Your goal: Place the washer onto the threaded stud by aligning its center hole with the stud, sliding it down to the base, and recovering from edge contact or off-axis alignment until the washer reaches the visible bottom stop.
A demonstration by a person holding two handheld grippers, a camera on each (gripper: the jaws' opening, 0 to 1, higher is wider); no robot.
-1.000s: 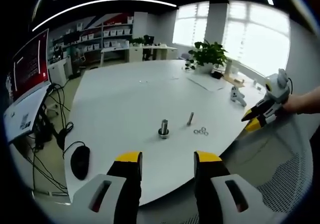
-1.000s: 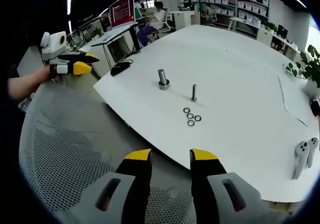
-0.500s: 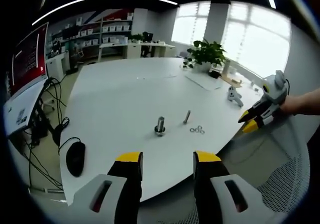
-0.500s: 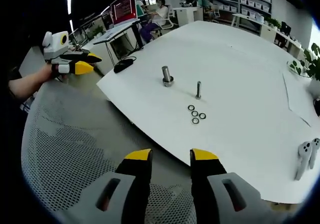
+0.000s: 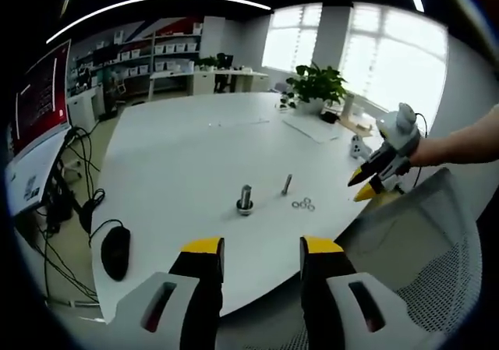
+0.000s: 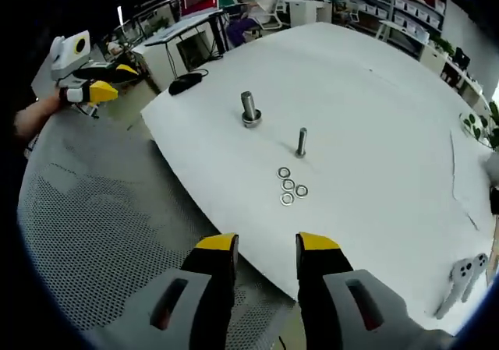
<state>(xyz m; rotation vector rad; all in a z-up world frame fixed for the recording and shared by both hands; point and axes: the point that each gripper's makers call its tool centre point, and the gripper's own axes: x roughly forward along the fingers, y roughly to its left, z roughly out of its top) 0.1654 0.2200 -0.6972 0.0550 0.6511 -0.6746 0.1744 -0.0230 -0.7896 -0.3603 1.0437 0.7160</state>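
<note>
At the bottom of the left gripper view, the left gripper [image 5: 253,250] rises with its two yellow-tipped jaws spread apart and nothing between them; it hangs over the near edge of the white counter [image 5: 187,155], touching nothing. Near the middle of that view a stud [image 5: 245,199] stands upright on the counter, with a thinner bolt [image 5: 287,183] upright just to its right, and four washers [image 5: 303,204] lie flat in a small cluster to the right of the bolt. At the right of the frame the right gripper [image 5: 366,185], held in a hand, hovers beyond the counter's edge over a mesh chair back [image 5: 437,249], its yellow tips slightly parted and empty. A mouse [image 5: 115,252] lies at the lower left, and a plant [image 5: 316,85] stands at the upper centre.

At the bottom of the right gripper view, the right gripper [image 6: 267,250] shows its jaws spread, holding nothing, above the mesh chair [image 6: 101,233] and the counter [image 6: 374,108] edge. The stud [image 6: 249,107] stands above centre, the bolt [image 6: 302,142] just right and below it, and the washers [image 6: 288,186] lie clustered near the middle, well apart from both grippers. The left gripper [image 6: 109,83] appears at the upper left, tips near each other; whether they touch I cannot tell from this view. A controller [image 6: 461,276] lies at the lower right.
</note>
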